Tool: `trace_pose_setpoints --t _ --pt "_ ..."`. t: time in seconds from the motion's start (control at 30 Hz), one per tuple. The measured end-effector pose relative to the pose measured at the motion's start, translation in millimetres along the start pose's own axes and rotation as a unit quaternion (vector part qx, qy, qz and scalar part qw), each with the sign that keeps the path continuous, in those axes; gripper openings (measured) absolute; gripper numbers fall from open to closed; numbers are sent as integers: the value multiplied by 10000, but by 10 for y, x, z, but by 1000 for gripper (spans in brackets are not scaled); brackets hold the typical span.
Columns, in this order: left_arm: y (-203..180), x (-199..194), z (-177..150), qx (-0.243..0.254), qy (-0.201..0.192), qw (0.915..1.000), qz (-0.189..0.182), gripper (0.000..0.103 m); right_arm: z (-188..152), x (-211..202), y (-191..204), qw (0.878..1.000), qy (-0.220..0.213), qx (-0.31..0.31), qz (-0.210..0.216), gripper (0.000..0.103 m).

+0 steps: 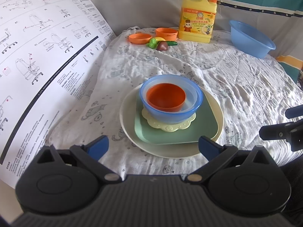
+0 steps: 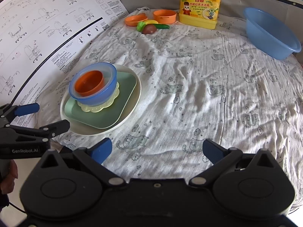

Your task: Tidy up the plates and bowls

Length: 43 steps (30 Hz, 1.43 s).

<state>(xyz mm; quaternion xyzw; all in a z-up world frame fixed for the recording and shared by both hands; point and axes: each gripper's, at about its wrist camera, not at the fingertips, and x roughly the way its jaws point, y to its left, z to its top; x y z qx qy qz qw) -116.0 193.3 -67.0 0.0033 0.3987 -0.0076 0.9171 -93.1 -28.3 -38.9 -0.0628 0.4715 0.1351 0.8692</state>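
Both grippers' jaws released (holding nothing); orange bowl [image 1: 165,97] nested in blue bowl [image 1: 170,111]

Crinkled matt cloth [image 2: 189,87]; glossy translucent plastic blue bowl [image 1: 170,111]; matt green plate [image 1: 198,130]; printed paper sheet [image 1: 37,56].

Rumpled white cloth [image 2: 189,87] printed with grey cats, spread over the bench; large printed instruction sheet [image 1: 37,56] propped at left; grey fabric backdrop [image 1: 142,5] with teal, star-trimmed band far behind; soft daylight, faint shadows across the creases.
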Motion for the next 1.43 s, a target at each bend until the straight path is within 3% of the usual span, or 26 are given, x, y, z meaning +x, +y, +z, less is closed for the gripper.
trace_pose_setpoints --t 0.37,1.43 --pt "43 37 -20 -72 66 9999 -69 103 -5 10 -18 10000 27 -20 1 103" --pt "5 -71 -28 390 -125 9992 -33 103 -13 -19 -12 9998 -67 -170 24 103"
